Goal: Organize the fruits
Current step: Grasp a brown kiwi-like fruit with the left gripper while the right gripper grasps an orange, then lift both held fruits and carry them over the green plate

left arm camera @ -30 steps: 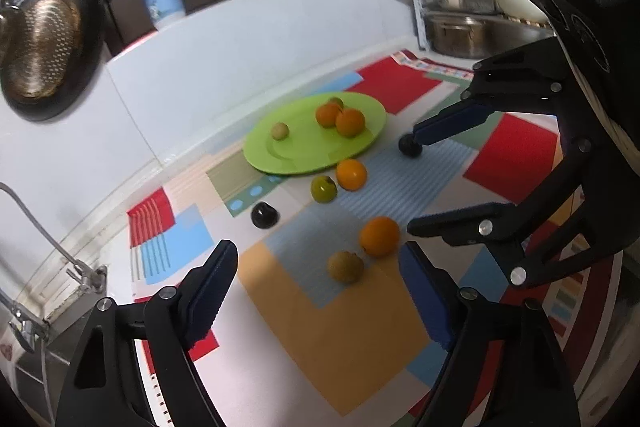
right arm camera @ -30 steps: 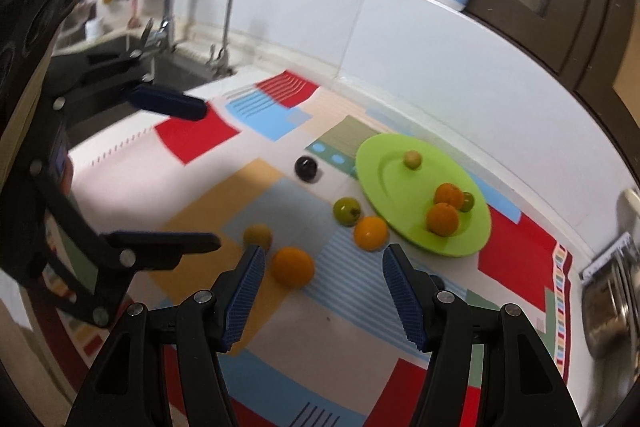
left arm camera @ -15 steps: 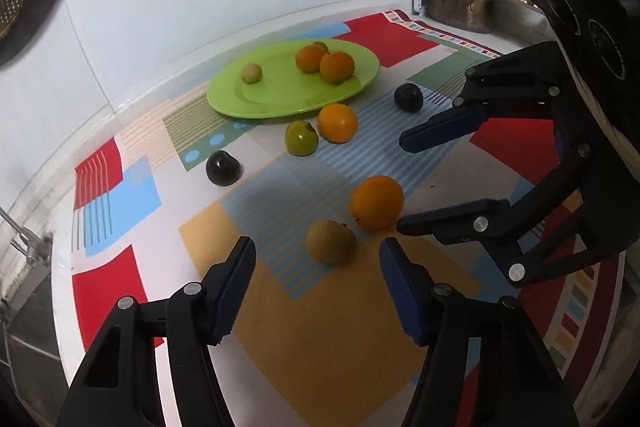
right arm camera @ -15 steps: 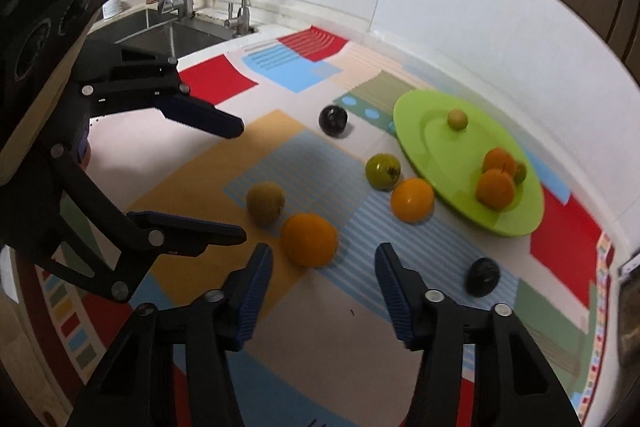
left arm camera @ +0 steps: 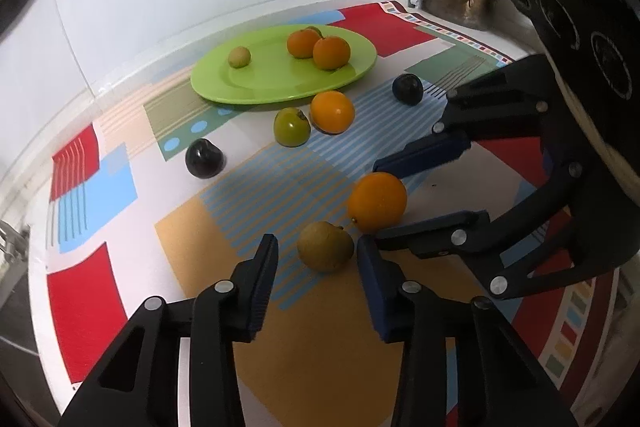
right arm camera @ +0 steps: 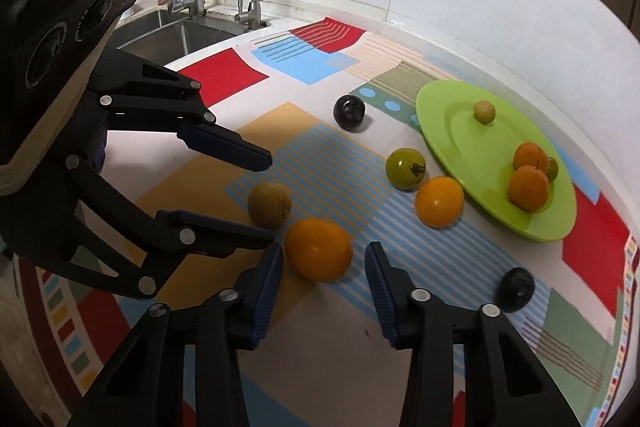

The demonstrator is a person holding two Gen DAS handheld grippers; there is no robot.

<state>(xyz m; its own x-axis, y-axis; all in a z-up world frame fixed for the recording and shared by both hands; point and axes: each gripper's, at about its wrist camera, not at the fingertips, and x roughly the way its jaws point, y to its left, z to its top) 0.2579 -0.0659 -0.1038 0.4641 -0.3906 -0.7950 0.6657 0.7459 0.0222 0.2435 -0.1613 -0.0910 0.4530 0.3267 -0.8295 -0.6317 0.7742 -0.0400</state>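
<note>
We see a patterned counter (left arm camera: 304, 367) by a sink (right arm camera: 176, 31); both grippers' fingers spread wide around 2 fruits: a brown fruit (left arm camera: 325, 246) and an orange (right arm camera: 318, 249).

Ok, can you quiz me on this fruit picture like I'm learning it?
1. True or false: the left gripper is shut on the brown fruit.
2. How many fruits lie on the green plate? A) two B) four C) six
3. Fill the gap: the right gripper is open around a big ____.

Key: 1. False; it is open, with the fruit between its fingers. 2. B: two oranges, a green fruit tucked behind them, one small yellowish fruit. 3. orange.
</note>
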